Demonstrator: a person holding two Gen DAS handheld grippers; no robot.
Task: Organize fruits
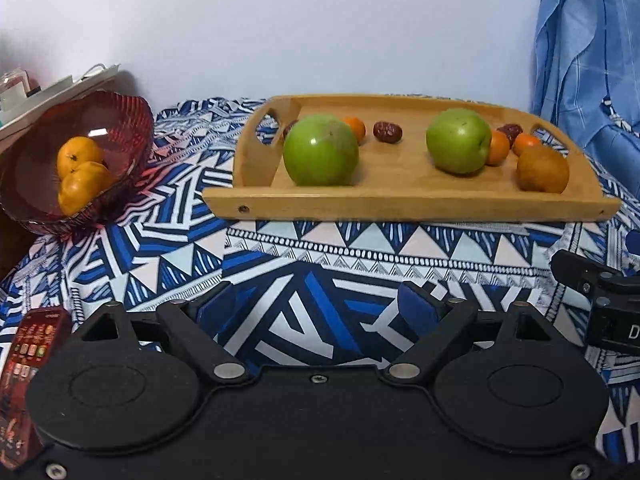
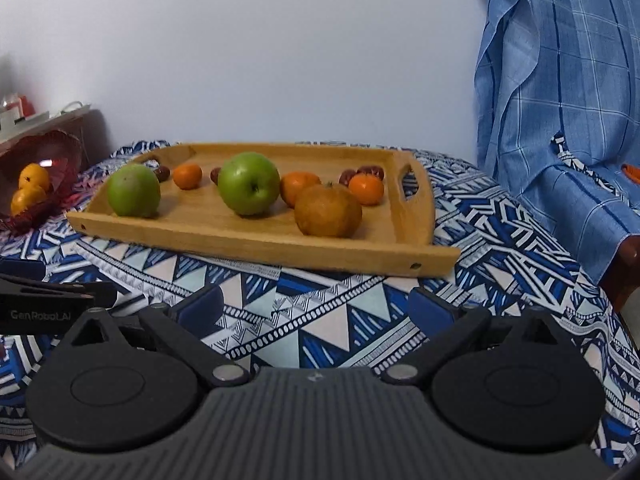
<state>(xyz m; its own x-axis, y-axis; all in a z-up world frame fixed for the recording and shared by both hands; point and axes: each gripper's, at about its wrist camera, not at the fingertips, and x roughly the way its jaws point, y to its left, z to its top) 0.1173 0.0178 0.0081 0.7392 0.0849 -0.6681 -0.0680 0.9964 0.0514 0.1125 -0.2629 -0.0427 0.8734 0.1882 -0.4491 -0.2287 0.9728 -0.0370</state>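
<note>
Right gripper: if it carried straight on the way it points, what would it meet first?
Probably the patterned tablecloth, just short of the wooden tray's near rim; depth is unclear. The right gripper is open and empty.

a wooden tray [image 2: 256,240] holds two green apples [image 2: 249,189] [image 2: 134,191], upright, one near its left end, one mid-tray. a brown pear [image 2: 328,211] sits toward the right handle. small oranges [image 2: 366,189] and dark red dates [image 1: 387,132] lie along the back rim. two oranges [image 1: 82,178] rest in a red bowl [image 1: 132,128] left of the tray.
</note>
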